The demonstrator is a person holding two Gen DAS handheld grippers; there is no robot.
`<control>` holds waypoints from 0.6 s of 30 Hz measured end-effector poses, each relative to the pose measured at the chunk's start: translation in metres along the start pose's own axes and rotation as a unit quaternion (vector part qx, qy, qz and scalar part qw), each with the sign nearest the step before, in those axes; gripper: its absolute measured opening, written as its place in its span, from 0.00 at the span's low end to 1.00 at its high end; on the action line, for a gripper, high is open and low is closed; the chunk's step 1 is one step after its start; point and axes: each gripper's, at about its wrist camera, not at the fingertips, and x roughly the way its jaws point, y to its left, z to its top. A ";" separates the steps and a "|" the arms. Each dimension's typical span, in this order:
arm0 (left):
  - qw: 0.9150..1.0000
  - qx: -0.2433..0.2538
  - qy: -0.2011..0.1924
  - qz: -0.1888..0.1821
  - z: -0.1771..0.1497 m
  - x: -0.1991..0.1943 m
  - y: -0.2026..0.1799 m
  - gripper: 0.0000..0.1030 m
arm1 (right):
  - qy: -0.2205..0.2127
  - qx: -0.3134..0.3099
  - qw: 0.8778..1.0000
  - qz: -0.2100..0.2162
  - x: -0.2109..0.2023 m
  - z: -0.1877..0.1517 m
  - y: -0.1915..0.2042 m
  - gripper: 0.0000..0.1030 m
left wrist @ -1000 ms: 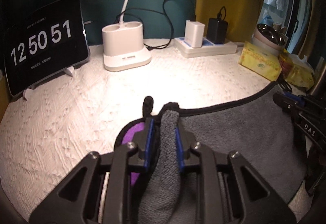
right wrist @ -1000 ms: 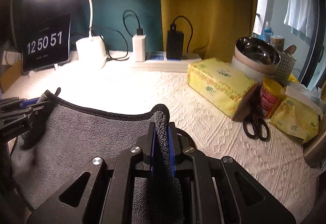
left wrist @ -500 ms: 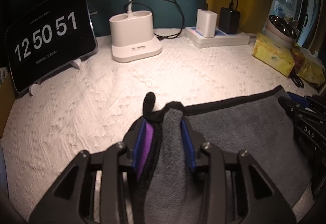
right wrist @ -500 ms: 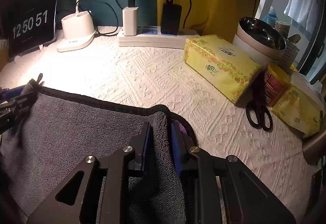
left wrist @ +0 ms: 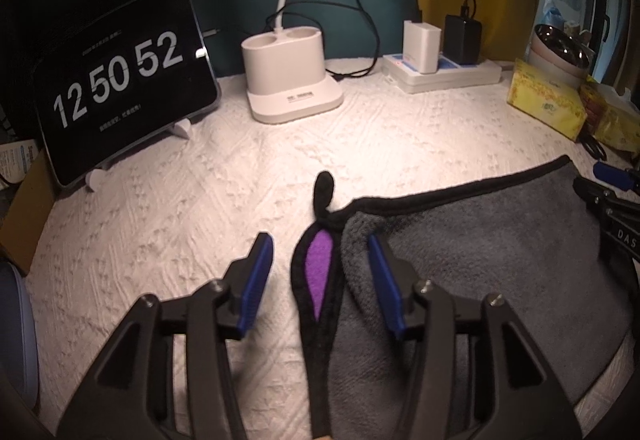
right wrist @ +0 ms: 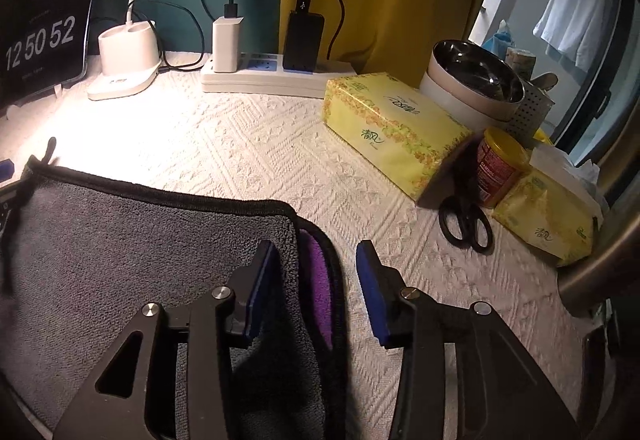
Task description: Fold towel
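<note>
A grey towel (left wrist: 500, 260) with black trim and a purple underside lies folded on the white textured tablecloth; it also shows in the right wrist view (right wrist: 140, 248). My left gripper (left wrist: 320, 276) is open over the towel's left far corner, whose edge and purple lining lie between the jaws, untouched by the blue pads. My right gripper (right wrist: 316, 280) is open over the towel's right far corner, the trim lying between its jaws. The right gripper shows at the right edge of the left wrist view (left wrist: 612, 216).
A tablet clock (left wrist: 120, 80) stands back left, a white lamp base (left wrist: 292, 80) and a power strip (right wrist: 276, 76) with chargers at the back. Yellow tissue packs (right wrist: 392, 128), a red jar (right wrist: 500, 164), black scissors (right wrist: 464, 224) and stacked bowls (right wrist: 472, 88) sit right.
Both grippers opened and let go of the towel corners, which now lie on the folded towel. Both grippers lowered toward the table.
</note>
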 end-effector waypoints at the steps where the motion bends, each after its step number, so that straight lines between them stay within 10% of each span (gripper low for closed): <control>1: 1.000 -0.002 -0.006 -0.005 0.000 -0.003 0.002 0.50 | 0.001 0.001 1.000 -0.002 0.000 -0.002 -0.001 0.42; 4: 1.000 -0.014 -0.016 0.001 0.000 -0.010 0.010 0.61 | 0.000 0.008 1.000 -0.007 -0.004 -0.005 -0.005 0.42; 6: 0.999 -0.028 -0.017 0.002 -0.002 -0.012 0.018 0.88 | -0.004 0.013 1.000 -0.009 -0.008 -0.006 -0.007 0.42; 8: 0.999 -0.040 -0.018 0.004 -0.005 -0.017 0.026 0.88 | -0.009 0.019 1.000 -0.003 -0.016 -0.007 -0.009 0.43; 12: 0.999 -0.045 -0.017 0.007 -0.011 -0.026 0.032 0.88 | -0.026 0.029 0.999 0.014 -0.033 -0.007 -0.013 0.77; 18: 0.998 -0.048 -0.028 0.005 -0.016 -0.047 0.033 0.88 | -0.051 0.032 0.998 0.017 -0.060 -0.007 -0.014 0.77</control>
